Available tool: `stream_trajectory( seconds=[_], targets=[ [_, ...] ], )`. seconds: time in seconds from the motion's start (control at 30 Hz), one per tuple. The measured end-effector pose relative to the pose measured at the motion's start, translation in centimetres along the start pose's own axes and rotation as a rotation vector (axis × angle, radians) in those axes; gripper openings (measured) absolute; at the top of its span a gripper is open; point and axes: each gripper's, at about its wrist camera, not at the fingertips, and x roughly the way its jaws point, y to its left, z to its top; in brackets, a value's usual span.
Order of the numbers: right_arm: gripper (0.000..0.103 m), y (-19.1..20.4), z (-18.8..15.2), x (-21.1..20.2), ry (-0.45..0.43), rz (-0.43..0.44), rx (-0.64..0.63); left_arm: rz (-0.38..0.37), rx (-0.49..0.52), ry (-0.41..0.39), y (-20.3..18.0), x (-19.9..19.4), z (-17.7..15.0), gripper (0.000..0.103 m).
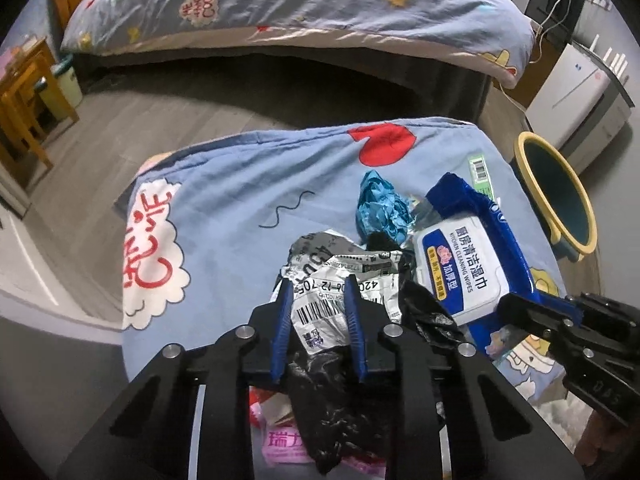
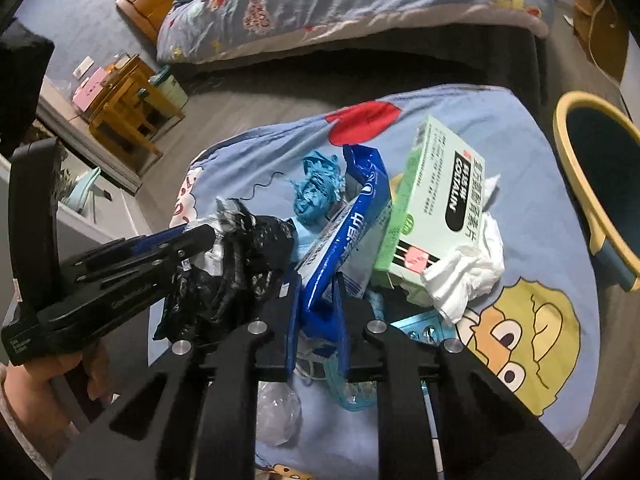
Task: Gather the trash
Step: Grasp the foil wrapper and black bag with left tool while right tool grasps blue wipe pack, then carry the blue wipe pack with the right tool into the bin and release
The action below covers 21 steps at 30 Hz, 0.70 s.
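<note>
My left gripper (image 1: 318,284) is shut on a crumpled black and white shipping bag (image 1: 336,300), which also shows in the right wrist view (image 2: 240,256) bunched in its fingers. My right gripper (image 2: 316,280) is shut on the blue wet wipes pack (image 2: 352,232) and tilts it up on edge; the pack's white label shows in the left wrist view (image 1: 464,264). A crumpled blue paper ball (image 1: 380,208) lies behind the bag. A green medicine box (image 2: 432,208) and a white tissue wad (image 2: 468,272) lie right of the wipes.
The trash lies on a blue cartoon blanket (image 1: 240,200) over a low surface. A blue bin with a yellow rim (image 2: 600,184) stands at the right. A bed (image 1: 320,8) is behind. A wooden stool (image 1: 24,96) stands at left. A pink packet (image 1: 280,444) lies under my left gripper.
</note>
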Motion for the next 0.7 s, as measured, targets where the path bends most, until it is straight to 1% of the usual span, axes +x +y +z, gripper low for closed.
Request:
stream_trajectory(
  seconds=[0.13, 0.33, 0.43, 0.5, 0.57, 0.7],
  targets=[
    [0.012, 0.5, 0.2, -1.1, -0.038, 0.002, -0.020, 0.016, 0.004, -0.043, 0.0, -1.2, 0.4, 0.020],
    [0.012, 1.5, 0.9, -3.7, -0.109, 0.007, -0.079, 0.033, 0.023, -0.152, -0.7, -4.4, 1.7, 0.019],
    [0.012, 2.1, 1.4, -4.9, -0.136, -0.009, -0.122, 0.014, 0.019, -0.214, -0.9, -6.3, 2.5, 0.019],
    [0.012, 2.3, 1.8, -5.6, -0.153, -0.008, -0.132, 0.026, 0.038, -0.258, -1.3, -7.5, 3.0, 0.019],
    [0.012, 2.4, 2.0, -6.6, -0.174, -0.025, -0.148, 0.025, 0.043, -0.285, -1.5, -8.2, 3.2, 0.019],
    [0.012, 2.1, 3.1, -8.6, -0.227, -0.052, -0.148, -0.012, 0.018, -0.320, -1.5, -9.4, 3.8, 0.019]
  ],
)
